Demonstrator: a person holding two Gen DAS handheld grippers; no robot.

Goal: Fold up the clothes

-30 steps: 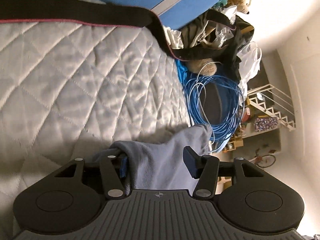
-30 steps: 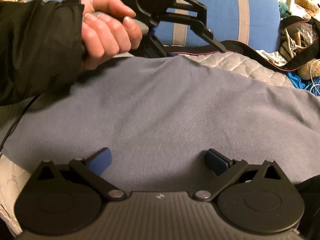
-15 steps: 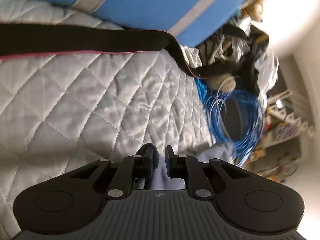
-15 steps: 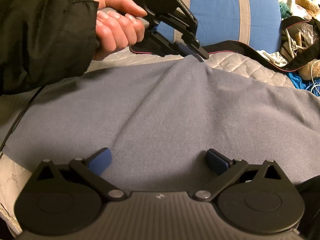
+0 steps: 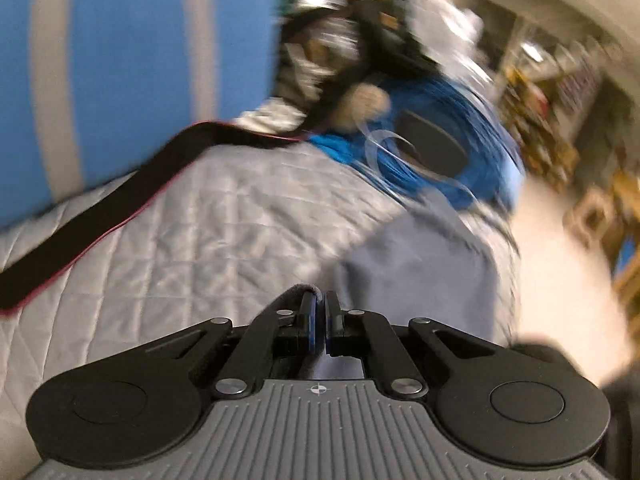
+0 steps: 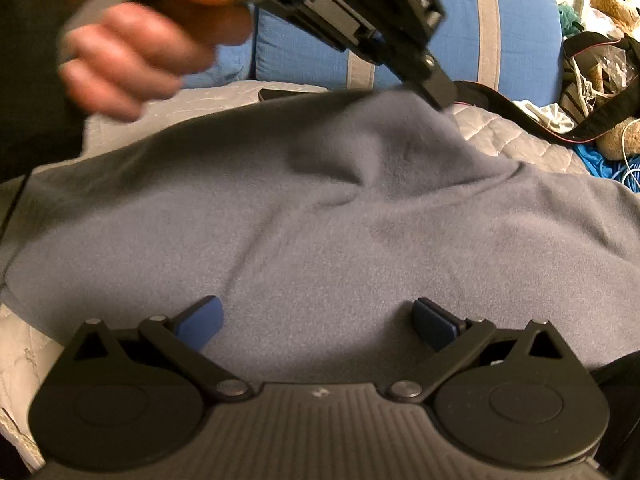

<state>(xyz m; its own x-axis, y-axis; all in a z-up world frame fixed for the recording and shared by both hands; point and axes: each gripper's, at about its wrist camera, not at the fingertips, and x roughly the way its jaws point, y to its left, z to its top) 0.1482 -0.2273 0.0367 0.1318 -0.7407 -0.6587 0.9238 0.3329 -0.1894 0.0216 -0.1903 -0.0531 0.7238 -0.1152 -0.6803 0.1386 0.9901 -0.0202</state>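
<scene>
- Left wrist view: the left gripper (image 5: 319, 312) has its jaws pinched together on a fold of the grey fleece garment (image 5: 420, 264), a little roll of cloth poking out just above the pads. The jaws have just been closing, and the cloth sits between them.
- From that pinch the fleece runs away to the right and forward, draping over the quilted bedspread (image 5: 192, 240) toward the coil of blue cable (image 5: 448, 148). Picture is smeared, so the far hem is hard to place.
- A black strap (image 5: 104, 208) lies slantwise across the quilt to the left, well apart from the cloth; the blue striped cushion (image 5: 132, 52) sits behind it.
- Right wrist view: the right gripper (image 6: 318, 322) hangs spread wide just over the near part of the fleece, blue pads apart, nothing pinched between them.
- Across the garment, the person's hand (image 6: 136, 52) has the left gripper lifted, and the far edge rises into a tent under its tip.
- The fleece spreads wide, its long axis running left to right across this view, so the fold should come toward the right gripper.
- My read: the left hand owns the far edge, the right is nearer the near hem.
</scene>
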